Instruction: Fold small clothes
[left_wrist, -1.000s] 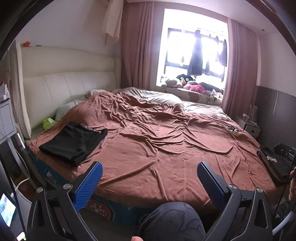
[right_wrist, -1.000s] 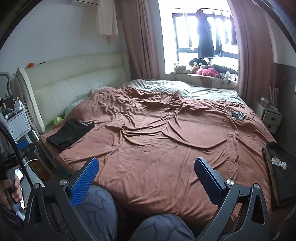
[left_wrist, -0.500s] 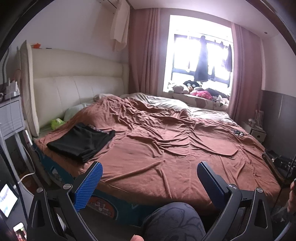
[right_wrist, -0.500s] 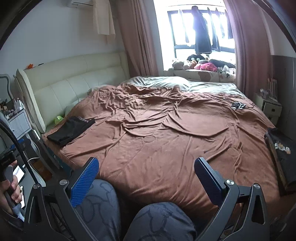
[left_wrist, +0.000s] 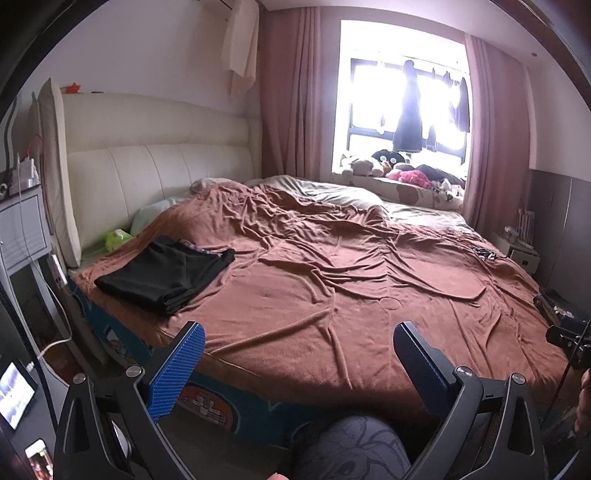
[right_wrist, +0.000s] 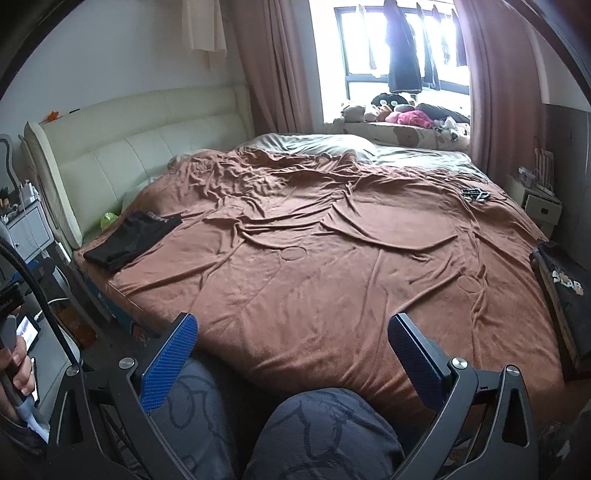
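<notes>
Over on the left edge of the bed (left_wrist: 332, 295), a folded black garment (left_wrist: 166, 273) lies flat on the brown blanket (right_wrist: 332, 258), close to the cream headboard (left_wrist: 155, 173). Left claw (left_wrist: 298, 363) hangs spread wide and empty above the person's knee (left_wrist: 351, 446). Right claw (right_wrist: 291, 354) is equally wide, empty too. At the far right edge sits another dark garment with lettering (right_wrist: 565, 291).
</notes>
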